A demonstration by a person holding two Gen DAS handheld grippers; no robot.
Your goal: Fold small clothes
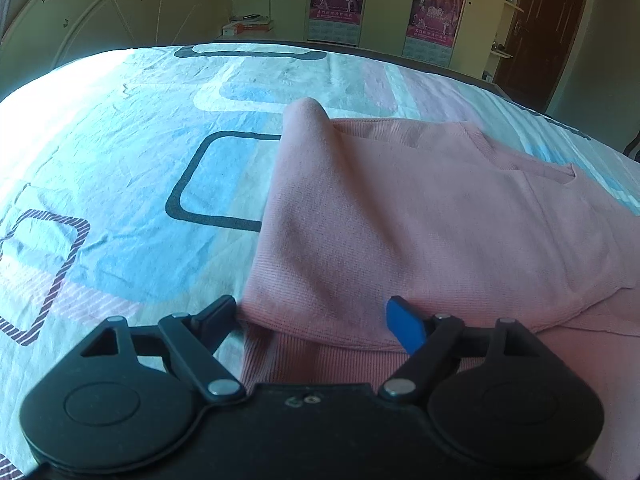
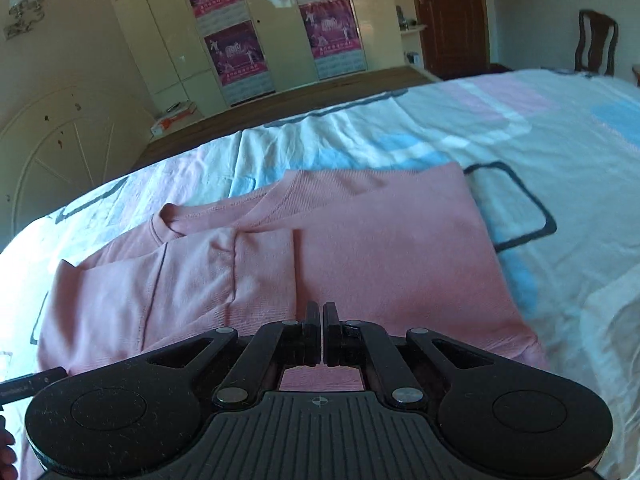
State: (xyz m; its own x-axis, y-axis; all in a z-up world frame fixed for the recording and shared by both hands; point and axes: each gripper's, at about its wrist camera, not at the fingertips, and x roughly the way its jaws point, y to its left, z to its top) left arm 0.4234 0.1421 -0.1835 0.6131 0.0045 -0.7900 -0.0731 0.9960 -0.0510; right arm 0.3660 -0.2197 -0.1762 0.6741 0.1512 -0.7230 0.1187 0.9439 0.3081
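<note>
- A bedroom: a bed with a crumpled bedsheet [image 1: 120,184] printed in pale blue, pink and white blocks with dark rounded outlines serves as the work surface; behind it stand cream wardrobe doors [image 2: 168,36] carrying magenta posters [image 2: 236,54], and a dark wooden chair [image 2: 596,42] sits at the far right.
- The pink sweatshirt [image 2: 380,248] lies flat on the sheet, partly folded: both sides are turned over the body, and a ribbed cuff [image 2: 264,268] rests on the chest below the round neckline [image 2: 168,220].
- Its long axis runs from the ribbed hem nearest the grippers away to the neckline.
- The left gripper [image 1: 316,316] is at the hem's left corner, jaws spread wide with the folded edge between them; the pads do not look to be pressing it.
- The right gripper [image 2: 323,332] hovers over the hem near the middle, jaws pressed almost together, nothing pinched.
- Judging by this, the left gripper is better placed to seize the hem; the right must open and drop first.
- The cloth is soft, fine-ribbed knit, thick where doubled, and will likely sag and slide when lifted.
</note>
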